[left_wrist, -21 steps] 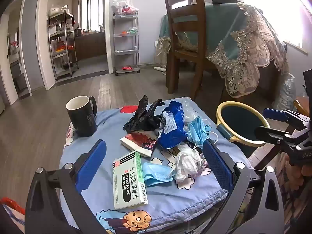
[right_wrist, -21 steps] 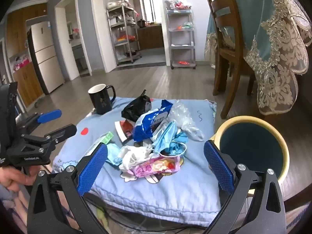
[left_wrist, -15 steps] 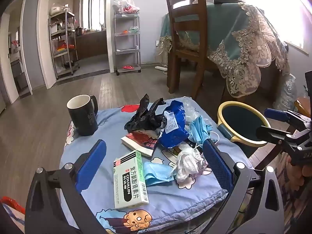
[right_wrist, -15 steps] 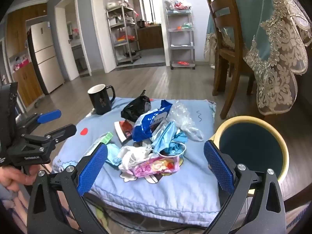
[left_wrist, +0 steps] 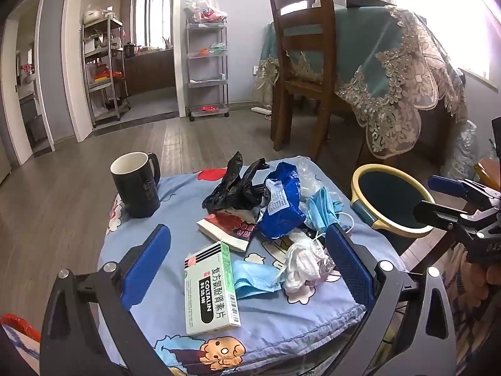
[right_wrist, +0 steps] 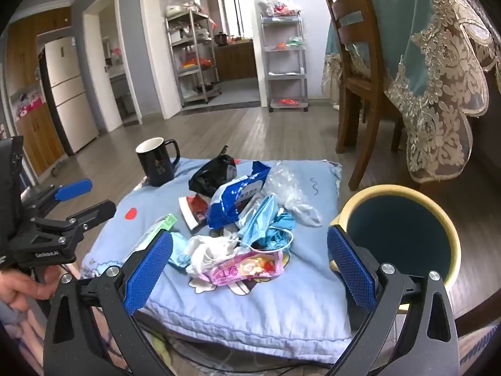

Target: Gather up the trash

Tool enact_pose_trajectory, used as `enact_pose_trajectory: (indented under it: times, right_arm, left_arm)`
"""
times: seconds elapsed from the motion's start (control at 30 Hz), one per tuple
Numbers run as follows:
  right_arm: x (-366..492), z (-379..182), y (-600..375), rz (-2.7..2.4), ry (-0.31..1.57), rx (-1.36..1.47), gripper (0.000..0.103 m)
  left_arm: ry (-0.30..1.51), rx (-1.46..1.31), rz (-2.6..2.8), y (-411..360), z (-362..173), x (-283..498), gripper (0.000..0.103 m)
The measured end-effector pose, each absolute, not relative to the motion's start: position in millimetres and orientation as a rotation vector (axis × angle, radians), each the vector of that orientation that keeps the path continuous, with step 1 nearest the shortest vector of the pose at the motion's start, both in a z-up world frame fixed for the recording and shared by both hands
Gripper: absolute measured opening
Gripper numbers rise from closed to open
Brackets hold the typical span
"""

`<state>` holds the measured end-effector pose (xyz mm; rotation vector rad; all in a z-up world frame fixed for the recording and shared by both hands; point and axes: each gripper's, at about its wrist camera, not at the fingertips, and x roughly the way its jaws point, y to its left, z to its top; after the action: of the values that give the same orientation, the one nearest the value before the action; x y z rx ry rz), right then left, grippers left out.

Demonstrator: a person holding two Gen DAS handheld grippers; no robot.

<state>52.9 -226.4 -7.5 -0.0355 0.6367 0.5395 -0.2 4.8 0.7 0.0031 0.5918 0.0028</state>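
Trash lies in a heap on a blue cartoon cloth (left_wrist: 281,319): a green-white medicine box (left_wrist: 211,286), blue face masks (left_wrist: 255,279), crumpled white tissue (left_wrist: 300,263), a blue wrapper (left_wrist: 281,206), a black bag (left_wrist: 235,188) and a red-white packet (left_wrist: 228,227). A pink wrapper (right_wrist: 247,268) shows in the right wrist view. A yellow-rimmed bin (left_wrist: 389,202) stands right of the cloth. My left gripper (left_wrist: 247,269) is open over the box and tissue. My right gripper (right_wrist: 250,269) is open above the pink wrapper.
A black mug (left_wrist: 136,185) stands at the cloth's far left corner. A wooden chair (left_wrist: 305,62) and a table with a lace cloth (left_wrist: 397,72) stand behind. Metal shelves (left_wrist: 208,65) line the far wall.
Both grippers stay open. The left view has shifted very slightly; the trash has not moved.
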Motion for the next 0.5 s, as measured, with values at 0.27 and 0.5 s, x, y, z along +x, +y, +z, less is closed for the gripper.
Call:
enact_pose_trajectory:
  times: [0.27, 0.5]
  right_arm:
    - [52.4, -8.6, -226.5, 0.539, 0.637, -0.038, 0.098]
    - [52.5, -8.9, -226.1, 0.538, 0.637, -0.039, 0.098]
  left_arm:
    - [0.592, 0.002, 0.003, 4.8, 1.7, -1.3, 0.097]
    - [0.596, 0.004, 0.004, 4.5, 1.7, -1.0, 0.097]
